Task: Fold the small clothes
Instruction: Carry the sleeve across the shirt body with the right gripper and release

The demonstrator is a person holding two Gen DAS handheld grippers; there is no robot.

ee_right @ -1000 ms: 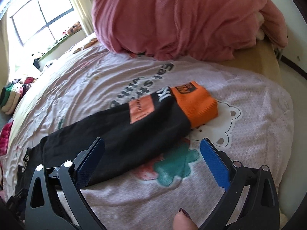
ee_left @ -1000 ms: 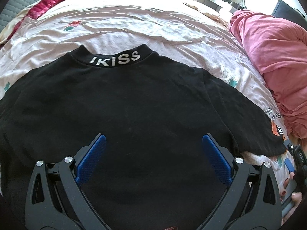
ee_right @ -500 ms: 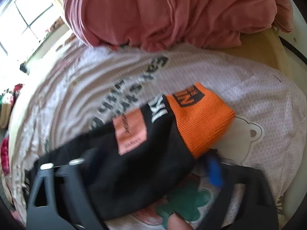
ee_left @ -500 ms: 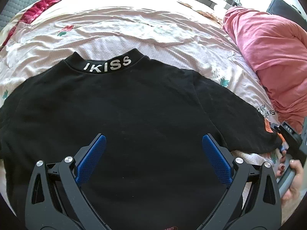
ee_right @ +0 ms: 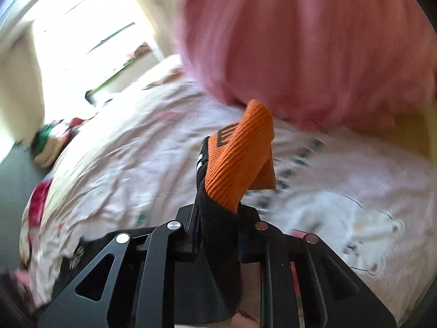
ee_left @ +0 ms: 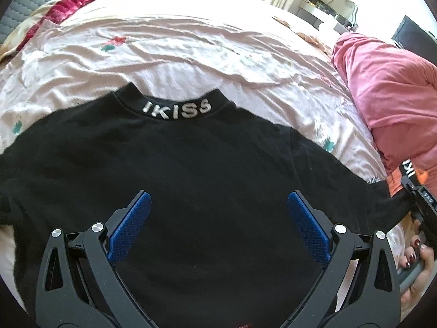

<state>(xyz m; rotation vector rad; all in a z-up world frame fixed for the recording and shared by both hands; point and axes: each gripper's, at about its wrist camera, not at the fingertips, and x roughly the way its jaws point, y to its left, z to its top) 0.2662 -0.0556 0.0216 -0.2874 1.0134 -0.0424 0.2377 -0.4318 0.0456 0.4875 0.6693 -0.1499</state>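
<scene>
Wrist cams low over bed (ee_left: 191, 43)

Item: black top (ee_left: 191, 180), long-sleeved, with white "IKISS" lettering on the collar (ee_left: 177, 108).
Body pose: spread flat on the bedsheet (ee_left: 191, 49), collar toward the sheet's far side.
Right sleeve: stretched out sideways from the body.
Cuff: orange rib knit (ee_right: 240, 153), raised off the bedsheet, standing upright and tilted.
Sleeve patch: orange label beside the cuff.
</scene>
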